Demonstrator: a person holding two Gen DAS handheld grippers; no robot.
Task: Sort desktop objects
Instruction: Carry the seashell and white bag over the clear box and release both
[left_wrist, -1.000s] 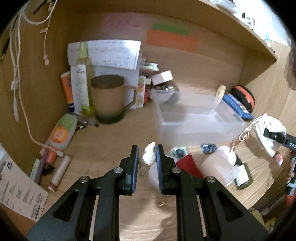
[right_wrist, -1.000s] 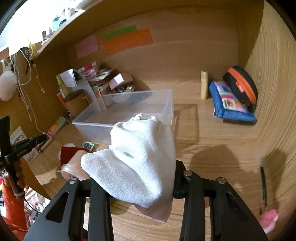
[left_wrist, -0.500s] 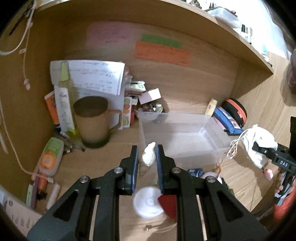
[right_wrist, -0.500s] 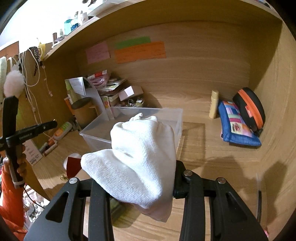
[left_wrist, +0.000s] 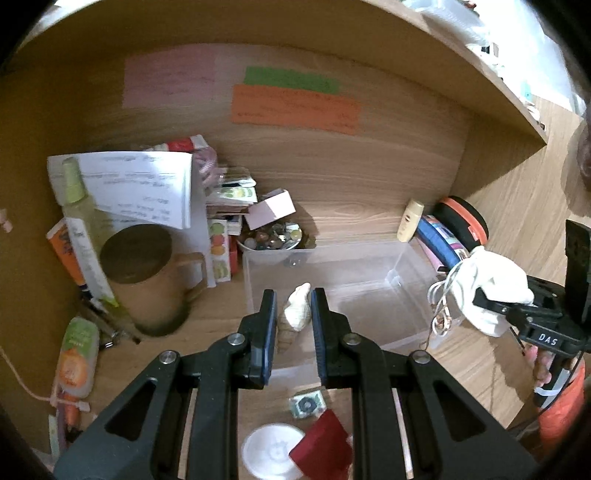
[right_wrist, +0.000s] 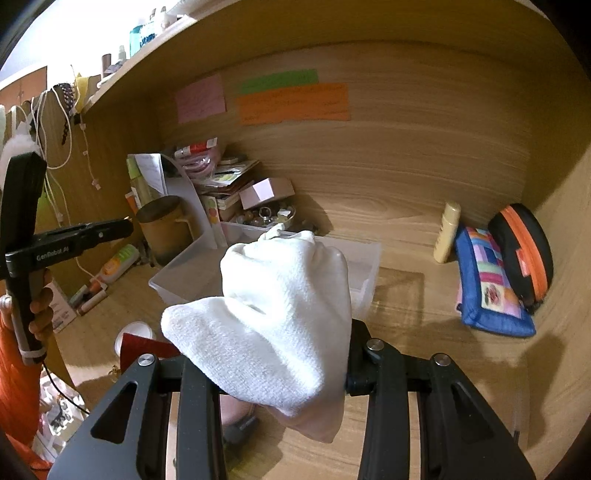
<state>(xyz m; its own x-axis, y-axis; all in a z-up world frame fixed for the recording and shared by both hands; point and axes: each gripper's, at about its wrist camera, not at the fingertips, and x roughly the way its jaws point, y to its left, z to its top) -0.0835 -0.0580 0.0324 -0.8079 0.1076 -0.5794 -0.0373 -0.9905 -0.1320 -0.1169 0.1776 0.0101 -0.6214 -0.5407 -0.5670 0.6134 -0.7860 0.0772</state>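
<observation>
shell: cream spiral shell (left_wrist: 297, 308) clamped between the left gripper (left_wrist: 293, 314) jaws; held in the air over the near left wall of the clear bin (left_wrist: 373, 258)
pouch: white cloth pouch (right_wrist: 280, 317) pinched in the right gripper (right_wrist: 286, 369); cord loops dangle off it; held near the bin's right end
bin: looks bare inside; sits on the wooden worktop (left_wrist: 461, 354)
around: brown mug (left_wrist: 147, 280) left of bin; white round lid (left_wrist: 271, 450) and red card (left_wrist: 323, 446) in front; blue pouch (right_wrist: 491, 280) well to the right
</observation>
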